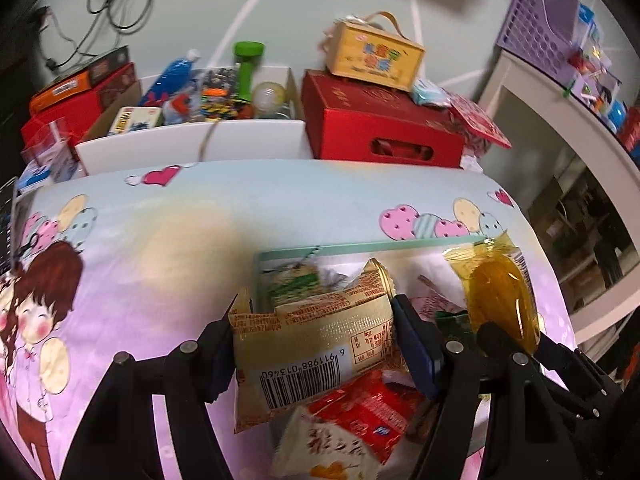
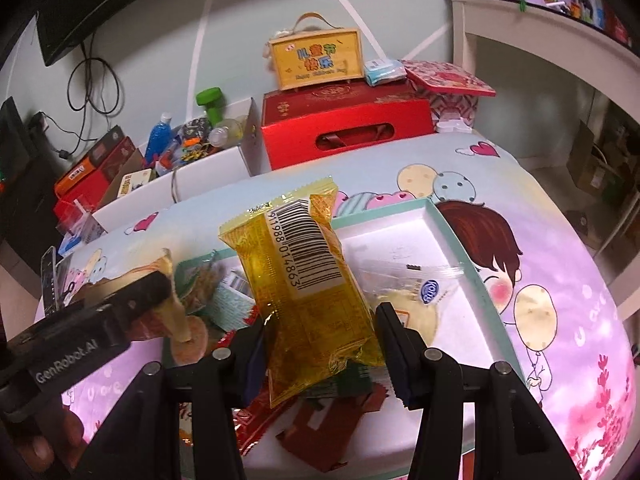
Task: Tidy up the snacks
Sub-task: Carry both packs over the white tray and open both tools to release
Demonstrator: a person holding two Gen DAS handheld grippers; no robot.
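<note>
My left gripper (image 1: 316,344) is shut on a gold snack packet (image 1: 312,340) with a barcode, held above a pile of packets, among them a red one (image 1: 360,412). My right gripper (image 2: 320,344) is shut on a clear yellow snack packet (image 2: 308,280) with a barcode, held above a shallow green-rimmed tray (image 2: 456,232). The tray rests on a cartoon-print cloth and holds a clear-wrapped snack (image 2: 416,296) and other packets. The yellow packet also shows in the left wrist view (image 1: 500,296), and the left gripper's body in the right wrist view (image 2: 92,328).
Behind the cloth stand a red gift box (image 1: 380,124) with a yellow carry box (image 1: 372,56) on top, and a white bin (image 1: 192,140) of bottles and toys. A white shelf (image 1: 560,120) with a purple basket (image 1: 536,24) is at the right.
</note>
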